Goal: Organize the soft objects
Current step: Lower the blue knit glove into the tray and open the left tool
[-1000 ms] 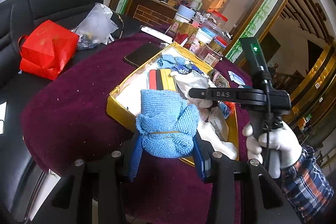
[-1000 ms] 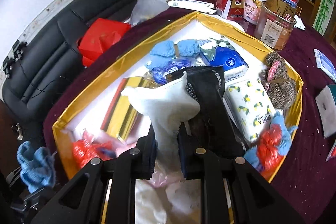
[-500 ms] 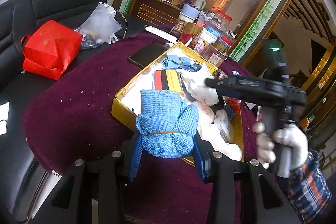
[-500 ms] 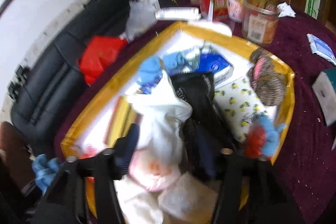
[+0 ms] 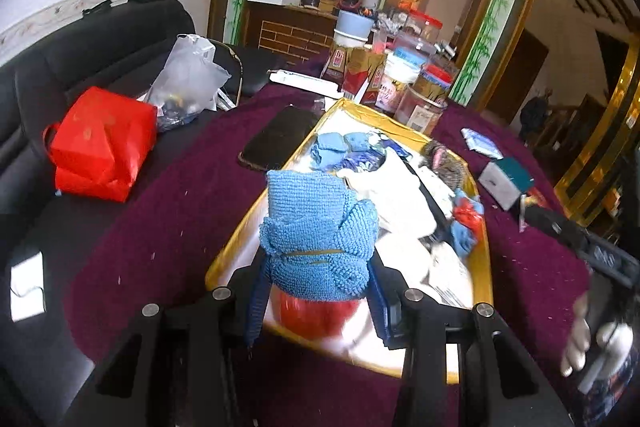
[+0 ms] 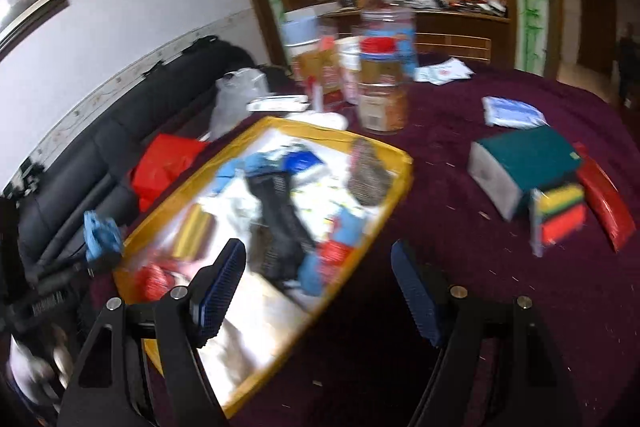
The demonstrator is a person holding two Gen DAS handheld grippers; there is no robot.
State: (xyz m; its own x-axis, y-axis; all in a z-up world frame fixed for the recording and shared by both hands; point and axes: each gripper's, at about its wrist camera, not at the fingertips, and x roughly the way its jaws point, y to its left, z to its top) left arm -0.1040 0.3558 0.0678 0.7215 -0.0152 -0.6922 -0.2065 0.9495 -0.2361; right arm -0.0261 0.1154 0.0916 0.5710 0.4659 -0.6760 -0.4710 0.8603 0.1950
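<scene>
My left gripper point(image 5: 316, 267) is shut on a blue knitted cloth bundle point(image 5: 316, 223) tied with a band, held over the near end of the gold-rimmed tray point(image 5: 483, 267). The tray holds a white cloth point(image 5: 396, 195), a black strap, blue cloths and red items. My right gripper point(image 6: 320, 283) hovers at the tray's point(image 6: 344, 137) right edge; its jaws are opening and nothing is between them. The white cloth point(image 6: 236, 203) and black strap point(image 6: 280, 219) lie loose in the tray. The blue bundle point(image 6: 100, 231) shows at far left in the blurred right wrist view.
Jars and cartons point(image 6: 384, 87) stand behind the tray on the maroon tablecloth. To its right lie a teal-and-white box point(image 6: 520, 167), a striped sponge pack point(image 6: 560, 219) and a red packet point(image 6: 604, 203). A phone point(image 5: 280, 139), a red bag point(image 5: 100, 139) and a black sofa are on the left.
My right gripper let go of the white cloth, opened wide and swung back to the right of the tray. My left gripper carried the blue bundle over the tray's near end.
</scene>
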